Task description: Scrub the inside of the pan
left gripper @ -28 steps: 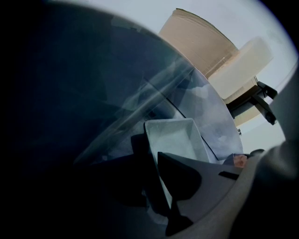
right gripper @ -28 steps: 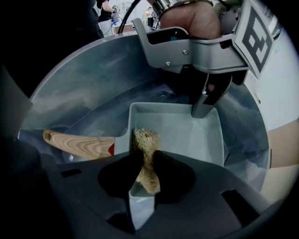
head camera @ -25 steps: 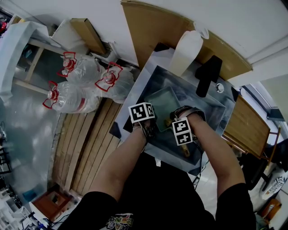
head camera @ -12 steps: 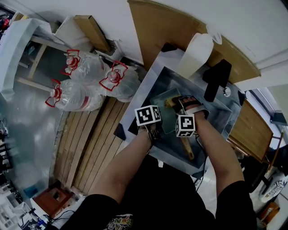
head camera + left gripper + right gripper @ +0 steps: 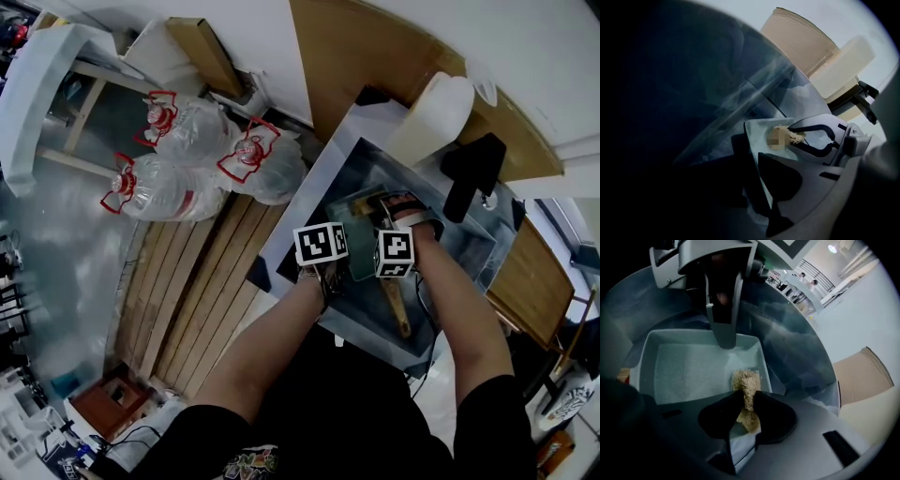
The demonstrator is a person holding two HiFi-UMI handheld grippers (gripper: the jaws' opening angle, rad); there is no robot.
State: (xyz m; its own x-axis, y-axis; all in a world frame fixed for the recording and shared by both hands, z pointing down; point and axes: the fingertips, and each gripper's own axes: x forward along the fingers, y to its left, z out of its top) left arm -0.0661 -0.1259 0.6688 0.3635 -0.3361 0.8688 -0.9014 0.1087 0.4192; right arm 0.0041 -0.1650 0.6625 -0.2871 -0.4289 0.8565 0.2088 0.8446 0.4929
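Head view, looking steeply down: we see a steel sink (image 5: pixel 459 234) at approx. 2 o'clock from centre, w/ a square, pale green pan (image 5: pixel 361 234) lying in it. Both forearms reach in from 6 o'clock.

The left tool (image 5: pixel 753 150) is clamped on the pan's rim. In its own view the thin rim runs straight between the two dark jaws. The right tool (image 5: pixel 746 397) is closed on a tan, fibrous scrubber (image 5: pixel 745 380). The scrubber pokes out past the jaw tips & touches the pan's floor, toward 4 o'clock of the pan in that view. From the right tool's view we also see the left tool at 12 o'clock, gripping the far rim. The pan floor looks speckled.

A wooden handle (image 5: pixel 397 314) sticks out toward 5 o'clock, just below the right tool. Behind the sink, at 12 to 1 o'clock, stand a white jug (image 5: pixel 436 112) & a black fitting (image 5: pixel 473 178), w/ a wooden board (image 5: pixel 375 47) against the wall. At 9 to 10 o'clock, three clear water bottles (image 5: pixel 159 192) w/ red handles lie on the floor, beside wooden planks (image 5: pixel 202 281).
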